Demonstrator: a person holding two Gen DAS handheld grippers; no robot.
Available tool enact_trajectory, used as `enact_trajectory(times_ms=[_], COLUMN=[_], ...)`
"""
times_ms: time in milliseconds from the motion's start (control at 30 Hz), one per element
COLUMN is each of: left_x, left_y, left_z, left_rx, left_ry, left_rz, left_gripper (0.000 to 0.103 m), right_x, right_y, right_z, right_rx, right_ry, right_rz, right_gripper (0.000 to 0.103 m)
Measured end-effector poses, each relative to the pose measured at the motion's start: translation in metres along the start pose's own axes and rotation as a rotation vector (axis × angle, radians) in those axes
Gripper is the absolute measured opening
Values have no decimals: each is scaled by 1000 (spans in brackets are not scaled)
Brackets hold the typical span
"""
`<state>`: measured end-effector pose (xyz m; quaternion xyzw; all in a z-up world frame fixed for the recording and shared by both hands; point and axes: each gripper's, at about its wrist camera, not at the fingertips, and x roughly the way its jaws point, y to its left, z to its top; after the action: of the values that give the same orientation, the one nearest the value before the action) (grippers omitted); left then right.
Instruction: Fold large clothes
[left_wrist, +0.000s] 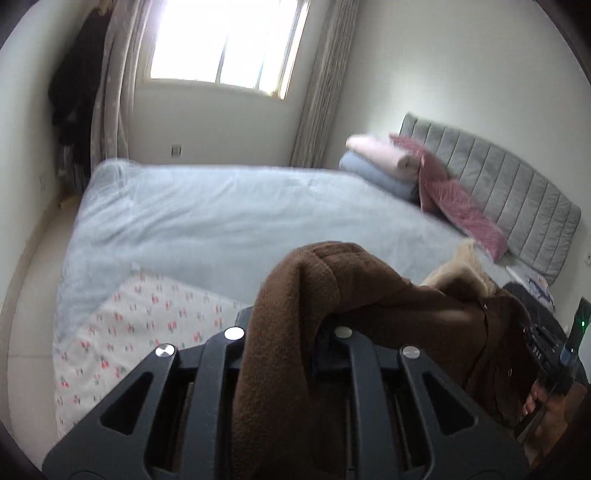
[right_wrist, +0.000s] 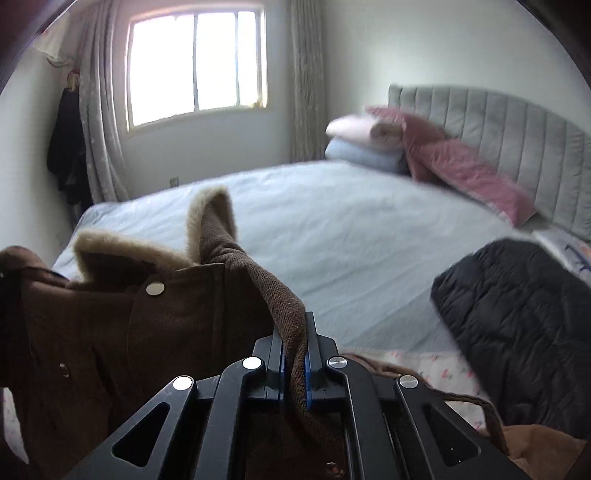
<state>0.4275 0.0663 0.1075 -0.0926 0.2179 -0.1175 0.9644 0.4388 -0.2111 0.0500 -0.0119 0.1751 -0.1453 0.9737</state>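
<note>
Claws (left_wrist: 291, 332) (right_wrist: 294, 354) both clamp brown coat (right_wrist: 110, 314), lifted over bed (right_wrist: 351, 240).

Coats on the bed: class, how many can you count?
2. The brown coat is pinched by the left gripper and right gripper; the black coat lies right. Others may be hidden.

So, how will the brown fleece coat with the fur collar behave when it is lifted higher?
The brown fleece coat with the fur collar will probably hang floppy: it already drapes over the left gripper. It looks thick, so likely rather heavy. The right gripper pinches only an edge; the fuzzy cloth should resist slipping.
</note>
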Motion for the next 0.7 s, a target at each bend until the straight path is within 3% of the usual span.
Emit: enact_trajectory(times_ms=[33,67,100,133,200,267,300,367,400,433,533,700], left_x=[-7,-4,6,25,53,81,86,83,81,76,48,-10], left_y=[5,6,7,7,15,29,35,45,47,51,48,77], left_z=[6,7,5,0,-13,-28,-33,-40,-41,-43,-45,-54], left_rx=[5,23,54,105,150,139,115,64,50,38,62,72], left_ry=[-72,-108,-112,-77,17,199,249,321,347,386,437,491], left_rz=[5,61,130,251,341,380,369,286,261,228,183,151], left_gripper=[22,28,50,72,77,77,77,77,80,84,84,88], right_x=[-9,-15,-14,-3,42,69,73,67,56,50,21,-28], right_y=[7,14,23,31,39,32,25,10,2,-2,-23,-42], right_z=[1,3,3,3,-2,-12,-15,-18,-17,-18,-15,-18], right_rx=[-10,-37,-77,-110,-141,-99,-61,25,49,74,115,160], right_ry=[-73,-129,-152,-114,101,249,272,280,280,281,314,349], right_rz=[-26,-63,-101,-122,-130,-103,-78,4,23,42,90,143], right_gripper=[6,7,10,16,27,28,28,39,59,72,73,73])
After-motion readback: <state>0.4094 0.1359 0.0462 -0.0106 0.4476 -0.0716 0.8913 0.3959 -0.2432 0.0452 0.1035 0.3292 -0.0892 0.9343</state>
